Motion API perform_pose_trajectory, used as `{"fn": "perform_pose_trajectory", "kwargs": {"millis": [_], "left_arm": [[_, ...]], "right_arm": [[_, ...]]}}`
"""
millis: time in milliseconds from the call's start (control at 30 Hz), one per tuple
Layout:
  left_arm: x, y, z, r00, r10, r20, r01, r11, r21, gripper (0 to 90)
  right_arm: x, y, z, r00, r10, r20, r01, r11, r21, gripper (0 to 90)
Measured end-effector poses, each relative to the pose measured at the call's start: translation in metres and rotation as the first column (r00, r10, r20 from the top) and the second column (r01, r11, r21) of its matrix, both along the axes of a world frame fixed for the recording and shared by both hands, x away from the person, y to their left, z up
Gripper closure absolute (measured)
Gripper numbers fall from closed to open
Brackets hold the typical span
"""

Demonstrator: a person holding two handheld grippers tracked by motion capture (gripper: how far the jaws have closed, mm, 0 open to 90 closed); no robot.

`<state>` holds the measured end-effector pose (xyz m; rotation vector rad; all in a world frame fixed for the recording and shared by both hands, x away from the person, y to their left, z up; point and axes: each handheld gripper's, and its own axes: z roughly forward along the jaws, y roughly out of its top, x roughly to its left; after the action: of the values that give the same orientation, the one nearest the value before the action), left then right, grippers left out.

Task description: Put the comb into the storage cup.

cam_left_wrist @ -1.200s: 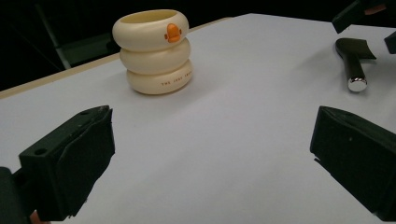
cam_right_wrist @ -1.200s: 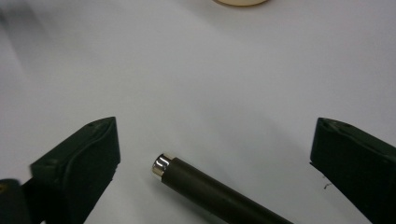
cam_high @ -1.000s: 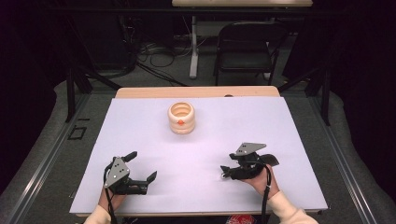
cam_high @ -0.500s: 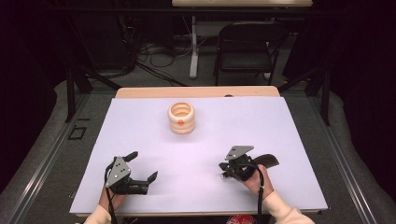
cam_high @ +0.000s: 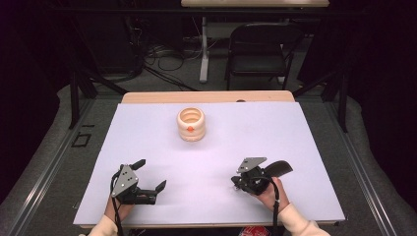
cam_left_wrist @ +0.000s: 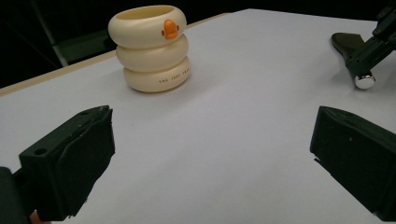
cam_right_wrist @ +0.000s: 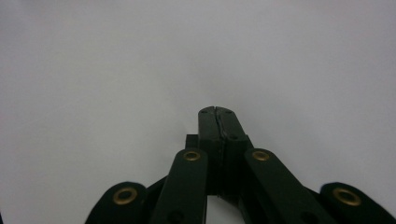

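Observation:
A cream cup shaped like three stacked rings [cam_high: 191, 124], with an orange mark on its side, stands upright on the white table cover at the far middle. It also appears at the upper left of the left gripper view, cup [cam_left_wrist: 149, 46]. My left gripper [cam_high: 151, 174] rests near the front left of the table, wide open with nothing between its pads [cam_left_wrist: 70, 163]. My right gripper [cam_high: 236, 183] lies at the front right, its jaws pressed together on nothing, tips [cam_right_wrist: 218, 114] low over bare white surface. Both grippers are well short of the cup.
The white cover [cam_high: 295, 147] spans the table, and a strip of wooden tabletop [cam_high: 206, 97] shows at the far edge. A black folding chair [cam_high: 260, 44] and floor cables [cam_high: 162, 54] lie beyond the table. The right gripper [cam_left_wrist: 369, 51] sits at the upper right of the left gripper view.
The right gripper has shifted slightly left and toward the near edge, and its jaws have come together. The left gripper and the cup have stayed put.

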<state>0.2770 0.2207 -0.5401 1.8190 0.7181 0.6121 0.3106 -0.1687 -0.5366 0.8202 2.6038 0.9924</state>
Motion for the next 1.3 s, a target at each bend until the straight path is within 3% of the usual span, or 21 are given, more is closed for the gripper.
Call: {"fn": "perform_pose_trajectory", "kwargs": {"millis": [800, 1300], "left_arm": [[0.000, 0.000, 0.000, 1.0000, 0.000, -0.002, 0.000, 1.0000, 0.001, 0.1], [0.001, -0.001, 0.000, 1.0000, 0.002, -0.003, -0.002, 1.0000, 0.007, 0.1]], "right_arm": [[-0.015, -0.014, 0.002, 0.9994, 0.003, -0.035, -0.004, 1.000, -0.021, 90.0], [-0.021, -0.015, 0.003, 0.9963, 0.005, -0.086, -0.010, 0.998, -0.059, 90.0]]}}
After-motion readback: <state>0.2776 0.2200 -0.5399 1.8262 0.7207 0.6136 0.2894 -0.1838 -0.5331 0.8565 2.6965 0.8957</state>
